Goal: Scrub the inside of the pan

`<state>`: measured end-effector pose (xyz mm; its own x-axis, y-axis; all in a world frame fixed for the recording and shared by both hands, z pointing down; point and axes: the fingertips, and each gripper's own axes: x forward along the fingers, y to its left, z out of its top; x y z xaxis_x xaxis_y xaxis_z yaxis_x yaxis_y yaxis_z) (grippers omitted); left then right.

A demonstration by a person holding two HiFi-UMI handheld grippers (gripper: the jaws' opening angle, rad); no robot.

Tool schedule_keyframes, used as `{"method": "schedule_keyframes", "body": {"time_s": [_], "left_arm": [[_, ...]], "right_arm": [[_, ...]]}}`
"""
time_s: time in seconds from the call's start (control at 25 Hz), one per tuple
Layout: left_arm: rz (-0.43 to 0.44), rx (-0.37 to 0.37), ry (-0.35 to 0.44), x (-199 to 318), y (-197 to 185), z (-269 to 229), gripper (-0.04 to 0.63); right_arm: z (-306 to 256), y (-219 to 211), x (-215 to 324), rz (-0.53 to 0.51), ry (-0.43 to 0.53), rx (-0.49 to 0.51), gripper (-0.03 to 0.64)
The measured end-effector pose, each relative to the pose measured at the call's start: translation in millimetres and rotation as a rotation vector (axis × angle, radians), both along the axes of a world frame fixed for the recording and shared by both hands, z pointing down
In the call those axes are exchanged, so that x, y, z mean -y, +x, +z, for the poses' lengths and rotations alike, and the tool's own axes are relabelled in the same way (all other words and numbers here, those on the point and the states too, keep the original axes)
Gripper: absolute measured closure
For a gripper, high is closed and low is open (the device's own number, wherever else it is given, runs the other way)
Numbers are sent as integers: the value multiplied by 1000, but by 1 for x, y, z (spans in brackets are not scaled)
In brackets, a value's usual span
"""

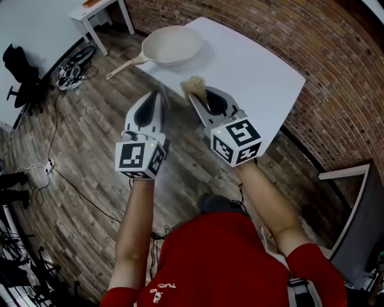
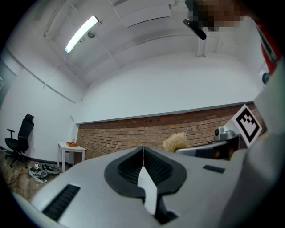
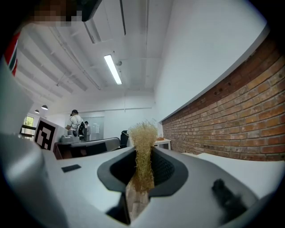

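A cream pan (image 1: 173,45) with a wooden handle rests on the far left corner of the white table (image 1: 252,78). My right gripper (image 1: 193,95) is shut on a tan fibre scrubber (image 1: 193,86), held up near the table's front edge, well short of the pan. In the right gripper view the scrubber (image 3: 142,153) stands up between the closed jaws. My left gripper (image 1: 158,95) is shut with nothing in it, raised beside the right one over the floor. From the left gripper view, the scrubber (image 2: 177,141) shows past the jaws.
A wood floor lies under both grippers. A brick wall (image 1: 324,66) curves behind the table. A small white side table (image 1: 96,11) stands at the far left, with a black office chair (image 1: 21,69) and a heap of cables (image 1: 71,73) nearby.
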<state>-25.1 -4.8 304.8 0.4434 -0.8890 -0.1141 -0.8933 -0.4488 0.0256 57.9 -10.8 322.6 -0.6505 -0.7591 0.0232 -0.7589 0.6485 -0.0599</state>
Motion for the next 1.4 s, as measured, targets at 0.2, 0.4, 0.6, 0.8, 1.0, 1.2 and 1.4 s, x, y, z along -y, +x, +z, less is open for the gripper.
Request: {"method": "schedule_keyframes", "body": {"time_s": [0.2,0.4,0.6,0.8,1.0,1.2,1.4], "left_arm": [[-34,8,-5,59,9,2,577],[-70,20,1,100,12,2,577],[-97,17,-4,126,2,4,577],[-106,21,-5,147,0,8,577],[-99,25,5,179,-9,9,577],[-77,28,10,220,-20,9,577],[-53,29,4,270,-42,9,577]], "right_arm": [[2,9,62,-29,-13,2,531],[4,12,111,-52,-21,3,529],[5,5,138,-65,-24,1,531],[7,2,161,-65,-25,-1,529],[8,-10,195,-51,-20,-10,531],[9,-27,233,-32,-23,-27,529],[10,-49,281,-3,-35,-53,529]]}}
